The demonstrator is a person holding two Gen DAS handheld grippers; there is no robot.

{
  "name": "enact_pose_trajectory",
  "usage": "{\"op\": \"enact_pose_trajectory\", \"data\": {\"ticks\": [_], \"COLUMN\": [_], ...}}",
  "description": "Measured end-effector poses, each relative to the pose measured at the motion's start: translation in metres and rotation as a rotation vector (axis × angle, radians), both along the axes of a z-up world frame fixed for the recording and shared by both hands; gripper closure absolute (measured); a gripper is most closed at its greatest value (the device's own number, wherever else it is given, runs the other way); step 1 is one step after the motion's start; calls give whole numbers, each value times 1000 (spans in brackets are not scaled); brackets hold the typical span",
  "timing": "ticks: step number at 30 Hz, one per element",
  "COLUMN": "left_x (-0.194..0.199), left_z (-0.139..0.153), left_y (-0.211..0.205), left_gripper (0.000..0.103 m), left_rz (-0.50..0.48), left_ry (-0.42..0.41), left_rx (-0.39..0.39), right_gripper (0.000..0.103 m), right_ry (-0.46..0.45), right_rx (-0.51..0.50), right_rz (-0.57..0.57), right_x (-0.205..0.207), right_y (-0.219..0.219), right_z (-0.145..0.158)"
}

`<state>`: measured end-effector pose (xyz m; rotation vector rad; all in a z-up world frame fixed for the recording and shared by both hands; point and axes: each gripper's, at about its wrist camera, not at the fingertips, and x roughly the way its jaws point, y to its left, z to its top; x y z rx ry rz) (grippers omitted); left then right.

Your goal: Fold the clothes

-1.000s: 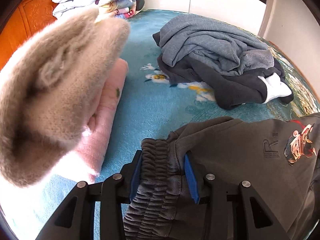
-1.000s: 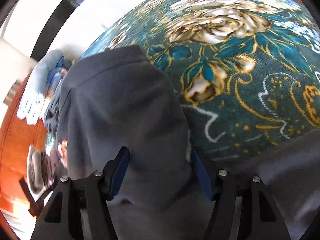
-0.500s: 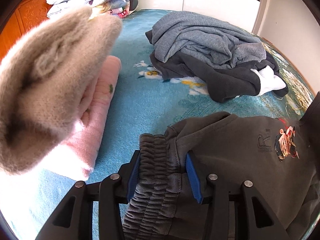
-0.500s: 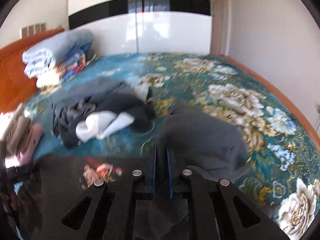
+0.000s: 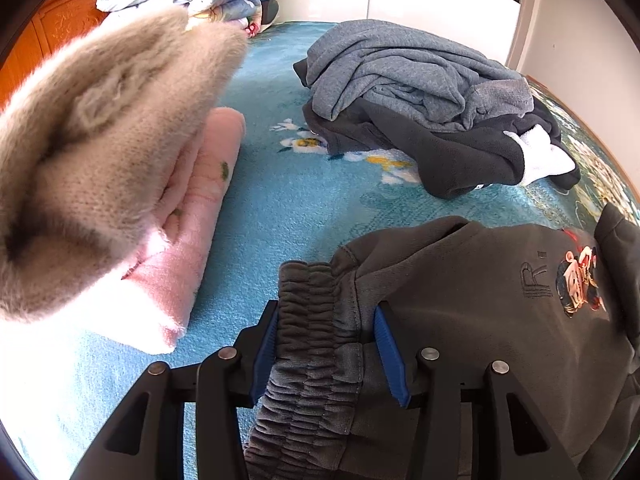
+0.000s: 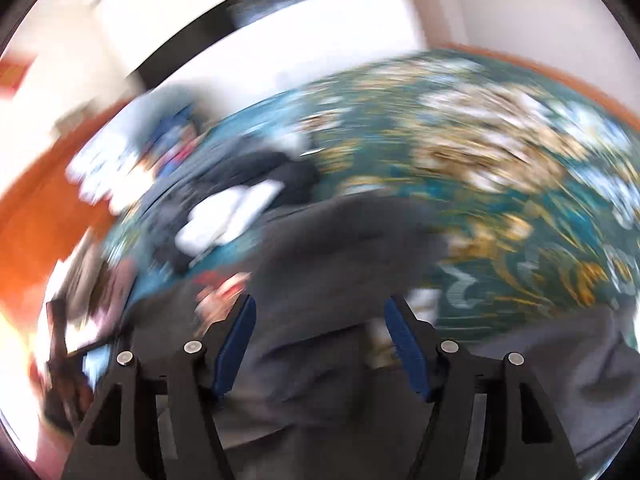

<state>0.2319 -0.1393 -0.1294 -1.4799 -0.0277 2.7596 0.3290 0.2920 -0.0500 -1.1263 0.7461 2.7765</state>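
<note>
Left gripper (image 5: 326, 340) clamped on the ribbed, elasticated hem of one dark grey sweatshirt (image 5: 480, 300), which lies flat on the bed (image 5: 280, 200), its long axis running rightward, cartoon print (image 5: 578, 284) uppermost. Right gripper (image 6: 320, 336), jaws apart, straddles the grey cloth; view blurred. Beyond: one loose clothes pile (image 5: 420, 100); two folded items at the left edge, beige (image 5: 100, 140) over pink (image 5: 192, 240).

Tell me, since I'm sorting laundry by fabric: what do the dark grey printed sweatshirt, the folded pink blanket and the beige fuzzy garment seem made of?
The dark grey printed sweatshirt looks like matte cotton-type fleece jersey, with a ribbed gathered cuff between the left gripper pads. The folded pink blanket looks like plush fleece, with a soft short nap. The beige fuzzy garment looks like a brushed, hairy knit, possibly mohair or acrylic.
</note>
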Motion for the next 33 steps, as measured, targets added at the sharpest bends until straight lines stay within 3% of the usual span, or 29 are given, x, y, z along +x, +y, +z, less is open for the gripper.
{"op": "enact_pose_trajectory", "data": {"ticks": [3,5,9,10,11,13,14,16,17,22,24,26,28,30,32,33], "left_x": [2,2,0,0,0,0,0,-2,-2,-8,-11,-13,-13,-10,-9,-9], "left_z": [0,0,1,1,1,2,3,8,11,23,21,16,14,15,16,16], "left_y": [1,1,2,3,3,4,4,3,3,1,0,1,2,3,3,3], "left_gripper": [52,52,52,51,51,51,53,54,54,55,55,55,55,55,55,55], "left_rz": [-1,-1,1,1,1,2,3,4,4,19,27,32,35,32,30,30], "left_ry": [10,10,8,8,8,12,15,38,51,91,80,62,50,47,44,42], "left_rx": [-16,-18,-27,-32,-35,-37,-32,-28,-27,-16,-16,-24,-30,-34,-38,-38], "right_gripper": [35,35,38,50,70,79,92,95,103,103,103,99,98,84,60,57], "right_ry": [-53,-100,-110,-123,-135,-164,-157,-114,-87,48,23,11,-30,-89,-127,-138], "right_rx": [-237,-301,-236,-225,-213,-195,-159,-70,-25,195,65,-107,-182,-214,-270,-294], "right_rz": [-133,-151,-155,-166,-178,-189,-182,-205,-231,-357,-324,-220,-143,-126,-117,-119], "right_x": [-14,-30,-57,-62,-67,-75,-76,-69,-63,-30,-25,-26,-33,-41,-52,-58], "right_y": [46,49,35,35,34,34,33,43,51,92,115,116,106,95,86,82], "right_z": [-31,-48,-50,-50,-49,-48,-40,-20,-9,49,38,14,-9,-30,-47,-52]}}
